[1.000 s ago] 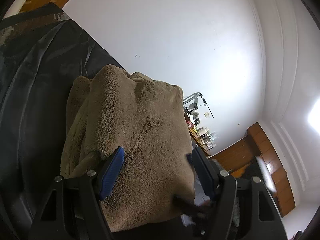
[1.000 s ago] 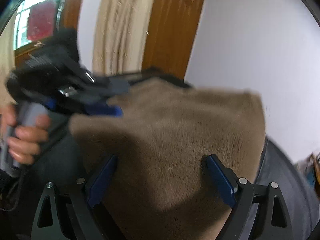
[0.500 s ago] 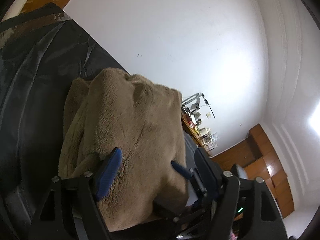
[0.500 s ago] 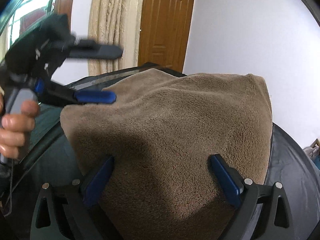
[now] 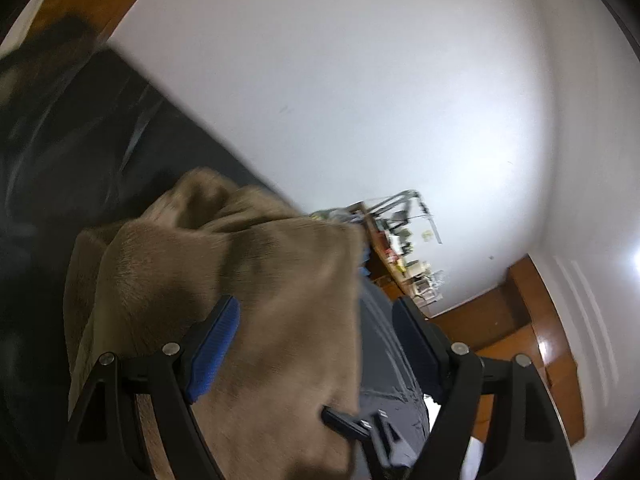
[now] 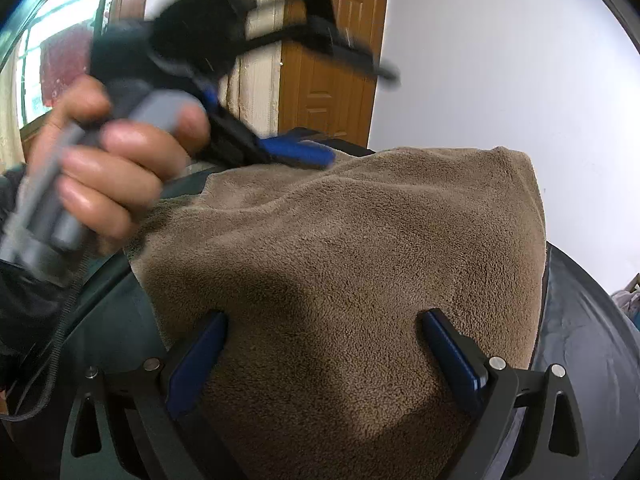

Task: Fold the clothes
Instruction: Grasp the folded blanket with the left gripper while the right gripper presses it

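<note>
Right wrist view showed a folded brown fleece garment (image 6: 352, 280) heaped on a dark sheet (image 6: 592, 344), with the right gripper (image 6: 324, 356) spread wide around its near edge, pads not pinching. The left gripper (image 5: 316, 344), fingers spread and empty, hung above the far edge. To fold well, both should probably pinch matching corners before lifting.

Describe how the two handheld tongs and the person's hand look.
Both tongs, left and right, have black skeletal frames with triangular cutouts, silver bolts and blue ribbed pads. The left one has a grey handle with a black cable trailing below it. The hand is bare above a dark sleeve.
</note>
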`<state>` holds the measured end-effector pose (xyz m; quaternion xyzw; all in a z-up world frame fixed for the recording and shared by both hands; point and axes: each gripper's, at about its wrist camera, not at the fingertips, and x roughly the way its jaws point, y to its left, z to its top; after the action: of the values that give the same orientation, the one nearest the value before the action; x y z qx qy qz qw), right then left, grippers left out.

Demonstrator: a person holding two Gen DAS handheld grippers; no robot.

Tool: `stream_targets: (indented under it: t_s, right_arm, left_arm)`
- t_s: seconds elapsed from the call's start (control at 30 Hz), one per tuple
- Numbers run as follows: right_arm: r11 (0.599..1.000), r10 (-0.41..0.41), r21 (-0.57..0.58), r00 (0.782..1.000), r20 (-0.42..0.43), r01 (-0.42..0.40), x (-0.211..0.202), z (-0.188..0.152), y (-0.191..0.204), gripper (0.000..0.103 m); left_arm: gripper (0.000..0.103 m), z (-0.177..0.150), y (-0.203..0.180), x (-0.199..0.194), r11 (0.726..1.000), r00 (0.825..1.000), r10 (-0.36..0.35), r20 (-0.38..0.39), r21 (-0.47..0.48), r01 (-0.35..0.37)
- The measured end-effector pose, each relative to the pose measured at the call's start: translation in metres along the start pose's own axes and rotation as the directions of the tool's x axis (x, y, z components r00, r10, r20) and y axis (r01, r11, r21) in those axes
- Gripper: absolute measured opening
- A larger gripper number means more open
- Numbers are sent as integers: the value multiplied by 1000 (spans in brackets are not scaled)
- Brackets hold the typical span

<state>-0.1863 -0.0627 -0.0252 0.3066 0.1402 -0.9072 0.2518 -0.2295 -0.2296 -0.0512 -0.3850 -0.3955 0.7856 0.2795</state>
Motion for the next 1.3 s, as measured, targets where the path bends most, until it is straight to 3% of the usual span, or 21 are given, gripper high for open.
stream_targets:
  t_s: [0.1, 0.17, 0.33, 0.6, 0.73, 0.87, 1.1, 1.3]
  right_arm:
    - [1000, 1, -5, 1000, -1, -1, 0, 0, 1, 99]
    - [1000, 1, -9, 1000, -1, -1, 1, 0, 2, 99]
    - [1000, -2, -16, 1000, -2, 1, 2, 2, 2, 99]
    - [1000, 16, -27, 1000, 9, -15, -4, 4, 4, 99]
    - [997, 73, -7, 997, -23, -73, -12, 27, -17, 99]
    - [1000, -12, 9, 1000, -6, 12, -12, 59, -50, 99]
    - [996, -47, 77, 998, -52, 51, 25, 102, -112, 99]
    - [984, 1, 178, 993, -116, 20, 76, 122, -150, 99]
  left_arm:
    - [77, 0, 25, 7, 998, 1000, 23, -1, -63, -23]
    - [69, 2, 33, 4, 996, 1000, 25, 7, -81, -24]
    - [53, 1, 38, 5, 995, 997, 80, 14, -55, -79]
    - [50, 6, 40, 6, 995, 997, 81, 7, -51, -81]
    - [49, 8, 44, 4, 995, 998, 66, -9, -78, -67]
    - [49, 7, 39, 2, 993, 996, 90, -14, -74, -91]
    - [49, 7, 37, -1, 991, 994, 112, -1, -77, -111]
    - [49, 7, 37, -6, 987, 989, 144, 24, -70, -142]
